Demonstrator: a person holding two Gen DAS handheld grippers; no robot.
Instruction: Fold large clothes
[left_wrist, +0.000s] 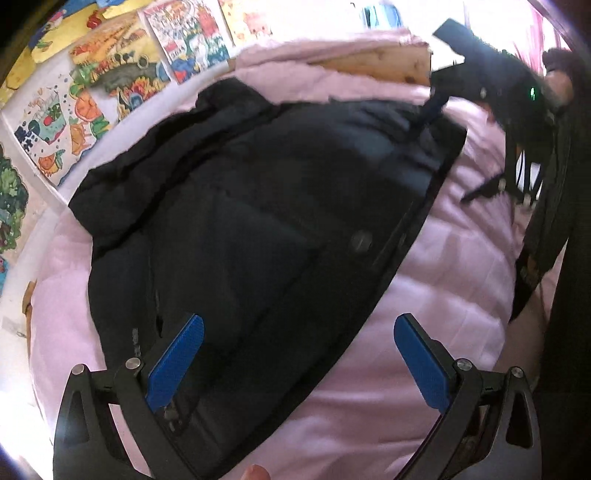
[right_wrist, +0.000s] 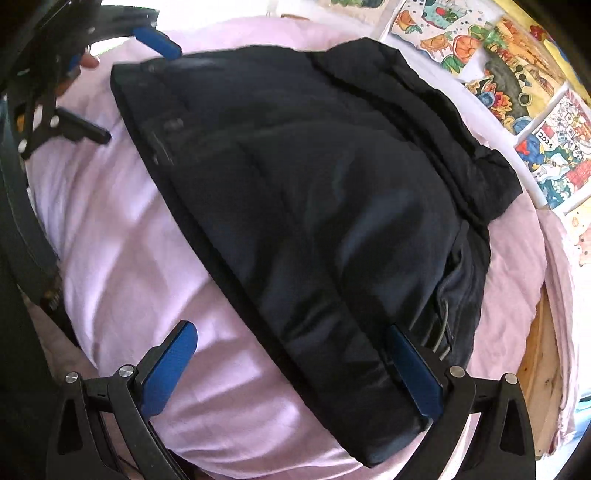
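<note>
A large black puffer jacket (left_wrist: 258, 206) lies folded on a pink bedsheet (left_wrist: 424, 295); it also shows in the right wrist view (right_wrist: 314, 177). My left gripper (left_wrist: 299, 325) is open, hovering over one end of the jacket, its blue pads (left_wrist: 177, 362) wide apart and empty. My right gripper (right_wrist: 291, 332) is open over the jacket's other end and long straight edge, holding nothing. The left gripper shows at the top left of the right wrist view (right_wrist: 122, 81); the right gripper shows at the top right of the left wrist view (left_wrist: 454, 147).
Colourful drawings (left_wrist: 92, 85) cover the wall beside the bed, also in the right wrist view (right_wrist: 517, 81). A wooden bed frame (right_wrist: 543, 369) edges the mattress. The person's dark clothing (left_wrist: 572, 258) stands at the bedside.
</note>
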